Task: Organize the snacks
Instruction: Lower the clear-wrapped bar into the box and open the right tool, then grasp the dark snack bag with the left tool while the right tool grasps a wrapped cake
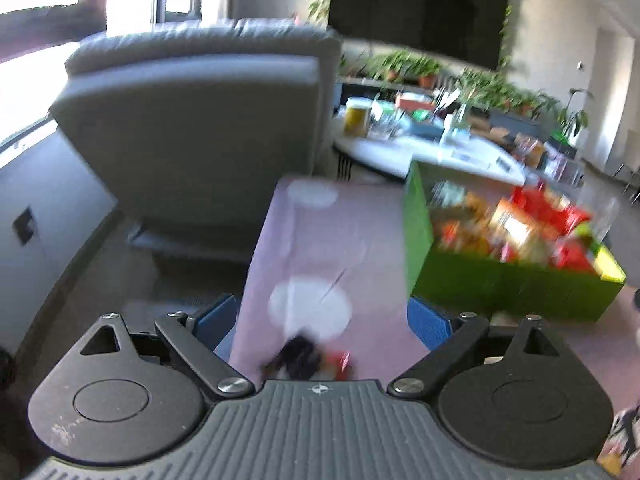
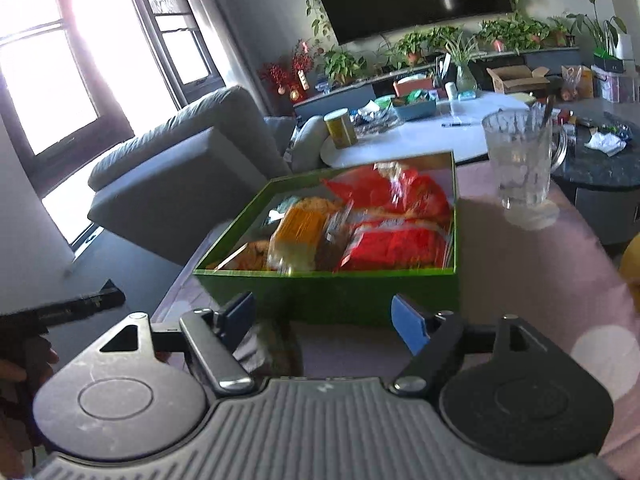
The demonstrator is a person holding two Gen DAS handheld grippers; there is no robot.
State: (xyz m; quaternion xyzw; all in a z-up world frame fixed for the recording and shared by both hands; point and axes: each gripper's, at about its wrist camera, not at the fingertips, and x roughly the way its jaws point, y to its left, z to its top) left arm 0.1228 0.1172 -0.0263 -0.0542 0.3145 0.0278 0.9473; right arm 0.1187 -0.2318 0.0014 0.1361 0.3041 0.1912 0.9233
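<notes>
Left wrist view: the left gripper (image 1: 324, 320) hovers with jaws spread wide and empty over a pink tablecloth (image 1: 352, 232). A dark-and-red blurred item (image 1: 310, 360) lies just below the jaws; the green box (image 1: 512, 280) of snacks sits to the right — all print smeared, unreadable.

Right wrist view: the right gripper (image 2: 324, 318) is spread too, holding nothing, just before the green box (image 2: 340, 292). Red packets (image 2: 396, 240) and an orange packet (image 2: 300, 232) fill it — no legible labels. A glass mug (image 2: 520, 160) stands beyond it to the right.

text: none legible | snack packets (image 2: 394, 236) — print blurred
</notes>
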